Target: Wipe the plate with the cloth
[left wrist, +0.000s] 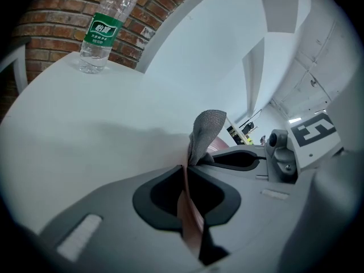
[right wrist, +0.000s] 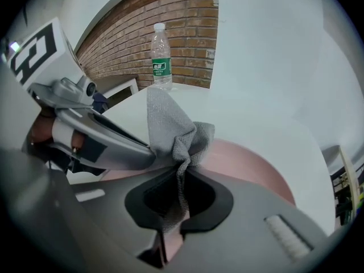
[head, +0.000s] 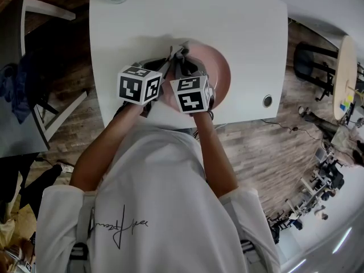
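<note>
Left gripper point(left wrist: 185, 169) holds the plate point(left wrist: 190, 215), right gripper point(right wrist: 181, 172) the cloth point(right wrist: 168, 124)

Head view: both grippers meet at the pink plate's point(head: 219, 73) left rim on the white table point(head: 239, 16), grey cloth point(head: 190, 67) bunched at their tips. Left gripper view: the jaws clamp the plate's thin rim edge-on, cloth rising just beyond. Right gripper view: the jaws are clenched on the cloth, with a fold running down between the fingers point(right wrist: 213, 201), over the plate's face

Grey cloth point(right wrist: 169, 125) is woven fabric with a rough waffle texture. Pink plate point(right wrist: 250, 164) looks smooth, satin sheen. White desk point(head: 227, 21) smooth matt; bottle point(left wrist: 101, 36) clear glossy plastic.
</note>
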The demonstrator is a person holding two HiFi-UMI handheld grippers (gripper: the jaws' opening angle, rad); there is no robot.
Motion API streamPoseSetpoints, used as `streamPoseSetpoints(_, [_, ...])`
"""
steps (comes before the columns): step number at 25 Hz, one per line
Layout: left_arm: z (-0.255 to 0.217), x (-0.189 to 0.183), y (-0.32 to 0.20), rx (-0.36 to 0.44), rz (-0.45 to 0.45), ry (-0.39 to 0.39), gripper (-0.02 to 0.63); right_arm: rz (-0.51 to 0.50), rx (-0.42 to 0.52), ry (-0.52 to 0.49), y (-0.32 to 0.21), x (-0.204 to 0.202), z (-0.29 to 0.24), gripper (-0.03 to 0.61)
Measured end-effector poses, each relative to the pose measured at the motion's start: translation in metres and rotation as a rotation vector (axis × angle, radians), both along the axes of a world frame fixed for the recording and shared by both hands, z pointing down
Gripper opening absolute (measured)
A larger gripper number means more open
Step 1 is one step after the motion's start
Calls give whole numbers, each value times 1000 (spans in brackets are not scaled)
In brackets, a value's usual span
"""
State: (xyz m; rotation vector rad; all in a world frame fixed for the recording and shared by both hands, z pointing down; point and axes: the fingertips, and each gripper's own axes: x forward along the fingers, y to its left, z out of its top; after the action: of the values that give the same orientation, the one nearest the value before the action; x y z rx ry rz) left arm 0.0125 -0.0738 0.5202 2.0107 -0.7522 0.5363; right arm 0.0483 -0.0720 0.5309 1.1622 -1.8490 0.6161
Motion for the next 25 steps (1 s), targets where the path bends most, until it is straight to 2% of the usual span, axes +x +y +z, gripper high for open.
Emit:
streamPoseSetpoints(15, [2, 1, -2, -8, -13, 2, 39, 12, -101, -144, 19, -20, 2, 23])
streamPoseSetpoints(25, [3, 0, -2, -9, -15, 2, 38, -11, -160, -187, 32, -26, 6, 23])
